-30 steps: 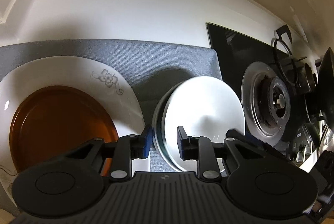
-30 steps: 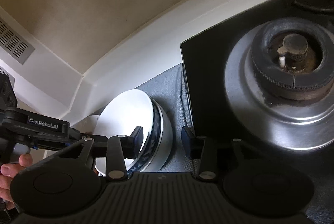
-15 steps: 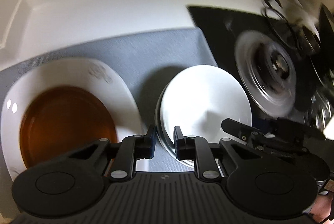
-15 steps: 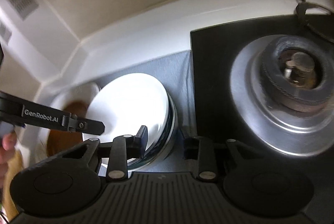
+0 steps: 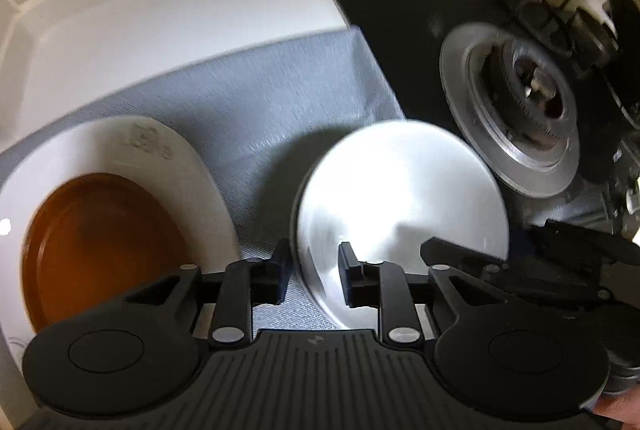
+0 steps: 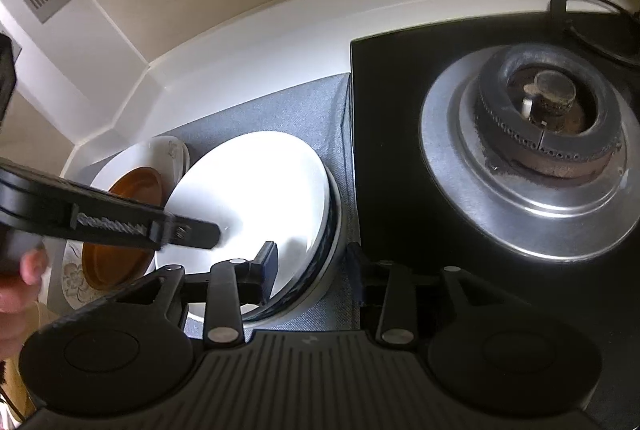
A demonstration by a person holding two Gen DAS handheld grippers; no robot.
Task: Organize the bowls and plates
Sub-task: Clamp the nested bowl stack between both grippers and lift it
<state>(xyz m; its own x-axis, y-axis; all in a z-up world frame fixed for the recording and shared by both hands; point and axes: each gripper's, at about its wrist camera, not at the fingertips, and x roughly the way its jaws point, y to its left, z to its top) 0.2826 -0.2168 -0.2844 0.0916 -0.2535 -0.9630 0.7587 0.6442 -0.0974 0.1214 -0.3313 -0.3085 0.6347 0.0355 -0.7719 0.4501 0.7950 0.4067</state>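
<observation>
Two grippers: both are held at a round white plate (image 5: 400, 205) lying on top of a stack of bowls (image 6: 326, 270) at the centre of each view.
Left gripper (image 5: 312, 274): its jaws are parted, and the plate's left rim is seen between them; whether the rim is touched cannot be told.
Right gripper (image 6: 312, 270): released, its fingers set astride the stack's right edge, one over the plate, one over the grey woven mat (image 5: 256, 101).
Large white flowered plate (image 5: 180, 165): placed at lower left, on the mat, apart from the stack.
Amber glass dish (image 5: 100, 246): laid inside that plate.
Steel gas burner (image 6: 536, 149): seen at upper right, on a black hob.
</observation>
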